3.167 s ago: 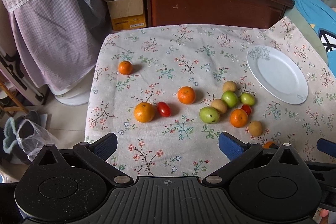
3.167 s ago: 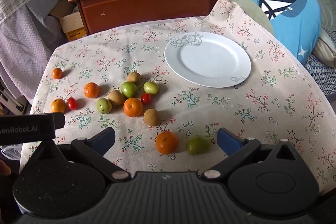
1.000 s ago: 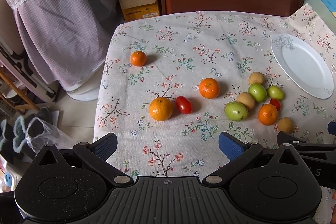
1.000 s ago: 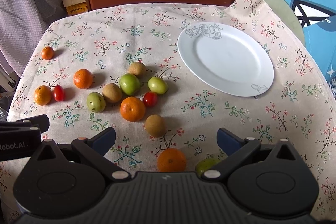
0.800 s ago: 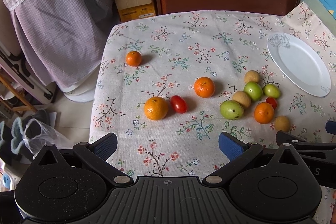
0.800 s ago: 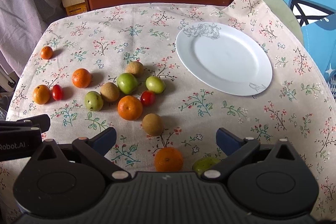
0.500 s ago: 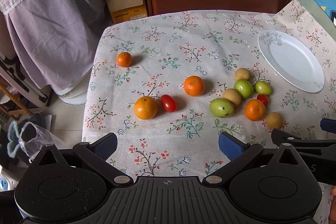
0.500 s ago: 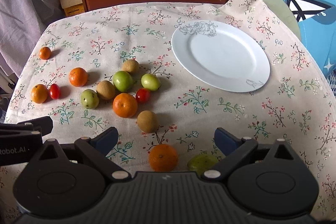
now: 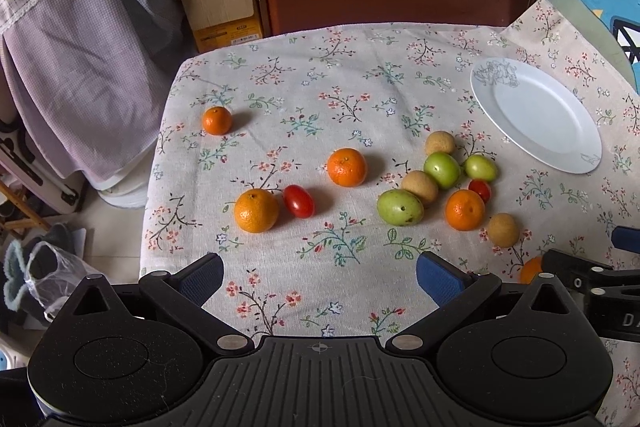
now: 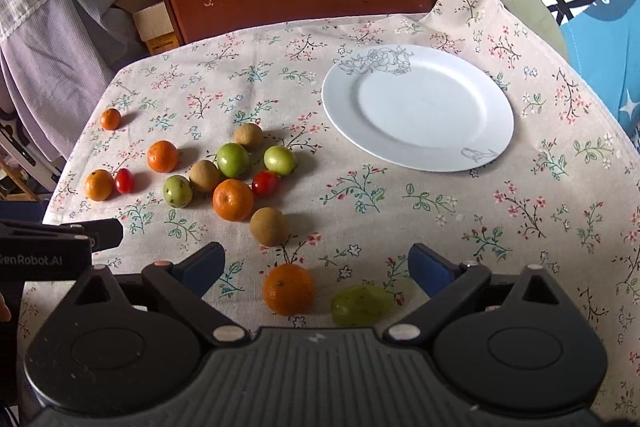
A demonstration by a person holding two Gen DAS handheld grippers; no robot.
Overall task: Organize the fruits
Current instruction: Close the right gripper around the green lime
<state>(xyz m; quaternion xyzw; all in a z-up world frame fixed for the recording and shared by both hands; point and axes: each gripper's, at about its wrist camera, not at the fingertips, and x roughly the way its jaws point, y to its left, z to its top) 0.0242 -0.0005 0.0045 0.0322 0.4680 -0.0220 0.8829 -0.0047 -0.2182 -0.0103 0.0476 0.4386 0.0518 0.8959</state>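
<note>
Left gripper [image 9: 319, 274] and right gripper [image 10: 316, 264] both wide open, empty, hovering above floral tablecloth [image 10: 460, 227]. Round orange mandarin [image 10: 288, 289] lies between right fingers; white ceramic plate [image 10: 418, 107] bare.

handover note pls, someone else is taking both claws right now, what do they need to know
Left claw: open, holding nothing, above the cloth's near edge.
Right claw: open, holding nothing, with an orange and a green fruit just ahead of it.
Plate: bare, on the right.
Other fruit: scattered to the plate's left, a tight cluster plus three oranges and a tomato further left.
Done: nothing sorted.
Left: all the fruit, probably starting with the orange.
</note>
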